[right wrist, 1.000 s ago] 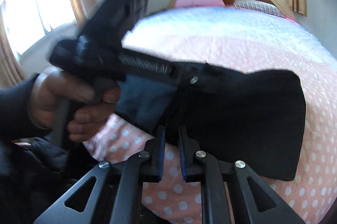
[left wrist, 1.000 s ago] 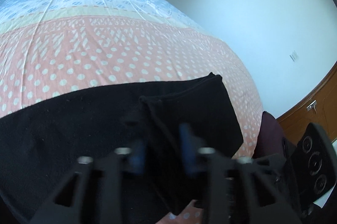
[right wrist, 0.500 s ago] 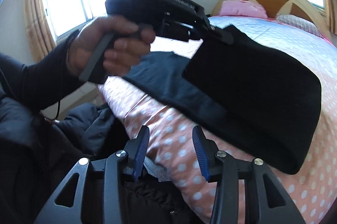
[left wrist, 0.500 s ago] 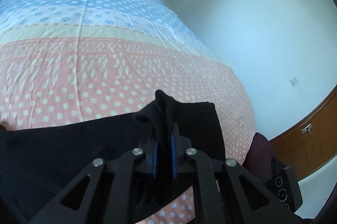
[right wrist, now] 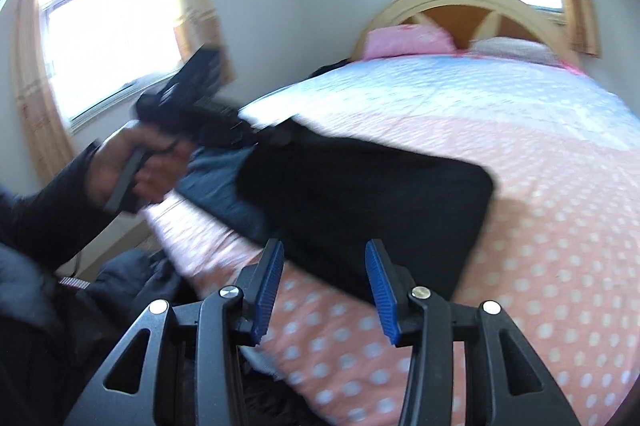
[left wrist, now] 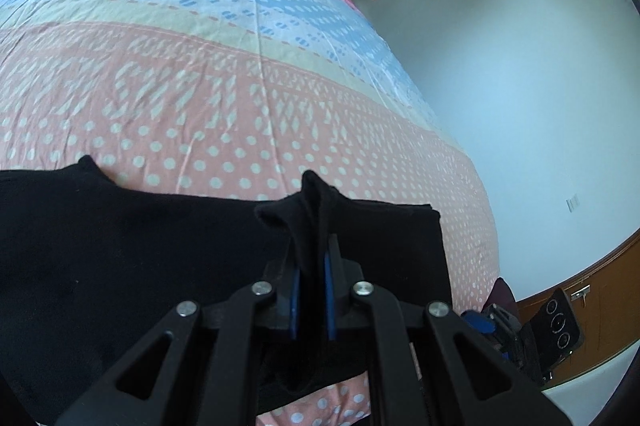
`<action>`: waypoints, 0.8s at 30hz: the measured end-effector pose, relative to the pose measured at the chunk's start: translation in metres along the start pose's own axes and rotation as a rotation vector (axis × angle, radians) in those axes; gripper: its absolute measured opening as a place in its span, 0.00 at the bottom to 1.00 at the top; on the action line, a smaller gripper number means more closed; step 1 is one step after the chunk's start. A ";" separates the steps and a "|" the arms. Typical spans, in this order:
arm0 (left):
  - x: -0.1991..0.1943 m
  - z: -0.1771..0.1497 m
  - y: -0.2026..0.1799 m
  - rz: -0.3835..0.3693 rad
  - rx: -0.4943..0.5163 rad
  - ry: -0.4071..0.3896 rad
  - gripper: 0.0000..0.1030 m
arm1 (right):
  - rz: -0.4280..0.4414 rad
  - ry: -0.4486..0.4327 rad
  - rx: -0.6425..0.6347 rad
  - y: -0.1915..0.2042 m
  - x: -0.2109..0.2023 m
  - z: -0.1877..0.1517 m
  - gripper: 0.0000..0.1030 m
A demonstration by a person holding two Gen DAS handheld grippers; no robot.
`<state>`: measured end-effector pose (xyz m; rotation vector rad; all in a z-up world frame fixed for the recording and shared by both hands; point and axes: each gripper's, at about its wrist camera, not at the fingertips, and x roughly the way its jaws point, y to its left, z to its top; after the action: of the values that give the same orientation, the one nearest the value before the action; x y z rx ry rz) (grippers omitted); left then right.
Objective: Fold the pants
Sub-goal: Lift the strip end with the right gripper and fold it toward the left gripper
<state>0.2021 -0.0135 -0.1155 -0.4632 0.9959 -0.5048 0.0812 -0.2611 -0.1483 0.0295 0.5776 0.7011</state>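
Black pants (left wrist: 140,266) lie folded across the foot of the bed. My left gripper (left wrist: 312,258) is shut on a bunched fold of them, which stands up between the blue pads. In the right wrist view a hand (right wrist: 136,166) holds that left gripper (right wrist: 276,136) at the far left corner of the pants (right wrist: 360,198), lifting the cloth there. My right gripper (right wrist: 324,258) is open at the near edge of the pants, with nothing between its pads (right wrist: 268,286).
The bed (left wrist: 240,86) has a pink and blue dotted cover, with pillows (right wrist: 408,40) and a curved headboard (right wrist: 472,6) at the far end. Dark clothes (right wrist: 132,278) are piled on the floor to the left. A white wall (left wrist: 520,106) runs along the bed's right side.
My right gripper has opened from nearly shut and drawn back from the pants. My left gripper has closed on the fold and carried it across the bed, rolling as it went.
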 end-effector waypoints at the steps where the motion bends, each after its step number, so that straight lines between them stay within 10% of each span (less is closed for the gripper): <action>1: 0.000 -0.002 0.004 0.003 -0.004 0.001 0.10 | -0.028 -0.005 0.012 -0.003 0.000 0.001 0.44; 19: 0.024 -0.014 0.033 0.076 -0.017 0.021 0.16 | -0.086 0.157 0.024 -0.012 0.029 -0.006 0.44; 24: 0.002 -0.021 0.032 0.123 0.038 -0.009 0.42 | -0.068 0.074 0.020 -0.005 0.018 0.003 0.53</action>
<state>0.1907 0.0077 -0.1458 -0.3673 0.9974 -0.4100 0.0968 -0.2538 -0.1561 0.0024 0.6542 0.6326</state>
